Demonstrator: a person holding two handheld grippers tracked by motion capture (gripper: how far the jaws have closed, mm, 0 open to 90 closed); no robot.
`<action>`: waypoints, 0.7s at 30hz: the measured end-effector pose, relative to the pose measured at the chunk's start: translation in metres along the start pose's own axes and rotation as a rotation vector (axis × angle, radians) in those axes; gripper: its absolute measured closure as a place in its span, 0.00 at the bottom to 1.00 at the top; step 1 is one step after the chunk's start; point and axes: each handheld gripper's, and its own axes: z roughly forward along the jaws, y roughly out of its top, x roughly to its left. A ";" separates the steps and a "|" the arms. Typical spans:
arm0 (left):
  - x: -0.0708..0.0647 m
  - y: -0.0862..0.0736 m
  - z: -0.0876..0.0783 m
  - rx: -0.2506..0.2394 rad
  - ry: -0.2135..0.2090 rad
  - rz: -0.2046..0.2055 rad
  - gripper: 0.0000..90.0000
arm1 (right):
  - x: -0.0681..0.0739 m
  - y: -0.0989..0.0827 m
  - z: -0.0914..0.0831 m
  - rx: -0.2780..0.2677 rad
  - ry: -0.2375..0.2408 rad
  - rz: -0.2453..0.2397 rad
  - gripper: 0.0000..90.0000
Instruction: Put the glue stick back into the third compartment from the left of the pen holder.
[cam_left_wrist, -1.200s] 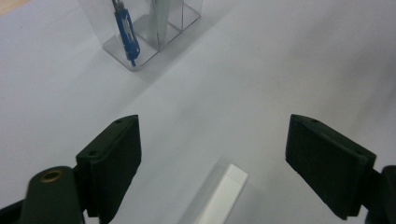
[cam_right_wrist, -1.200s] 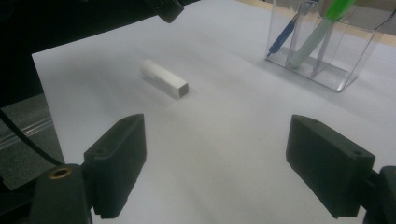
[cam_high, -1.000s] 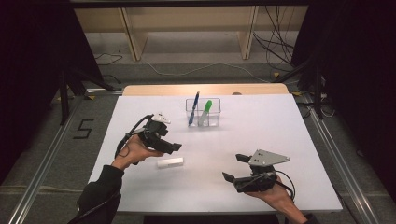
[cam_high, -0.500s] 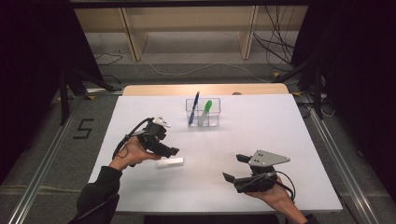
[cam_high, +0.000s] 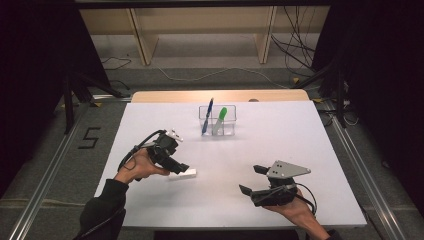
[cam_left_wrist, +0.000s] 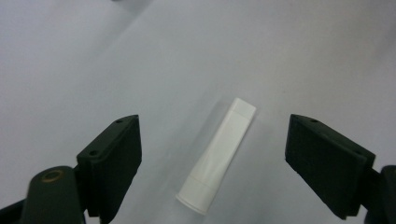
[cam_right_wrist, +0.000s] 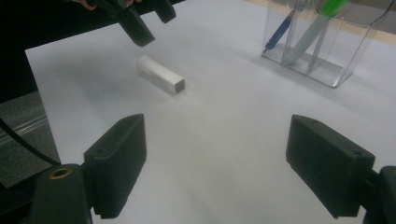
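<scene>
White tube (cam_left_wrist: 217, 155) is laid lengthwise between the spread jaws of the left gripper (cam_left_wrist: 212, 161), lowered closer than before; right gripper (cam_right_wrist: 233, 170) is held agape.

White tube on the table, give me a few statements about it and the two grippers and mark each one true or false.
1. The white tube lies flat on the table. True.
2. The left gripper is clamped on the tube. False: in the left gripper view its jaws stand wide open either side of the tube, not touching it.
3. The clear holder contains a blue pen and a green marker. True.
4. The right gripper holds the green marker. False: its jaws are open and empty, near the table's front edge.
5. The tube stands inside the clear holder. False: it lies on the table, apart from the holder.
</scene>
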 end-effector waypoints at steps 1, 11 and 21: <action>0.000 0.000 0.001 0.007 0.000 0.003 0.21 | 0.000 0.000 0.000 0.000 -0.002 -0.001 0.23; -0.004 -0.005 0.011 0.100 0.017 0.072 0.24 | 0.003 0.000 0.002 0.011 0.002 -0.002 0.23; -0.002 -0.011 0.027 0.150 -0.001 0.102 0.30 | 0.004 0.000 0.003 0.017 0.003 -0.010 0.24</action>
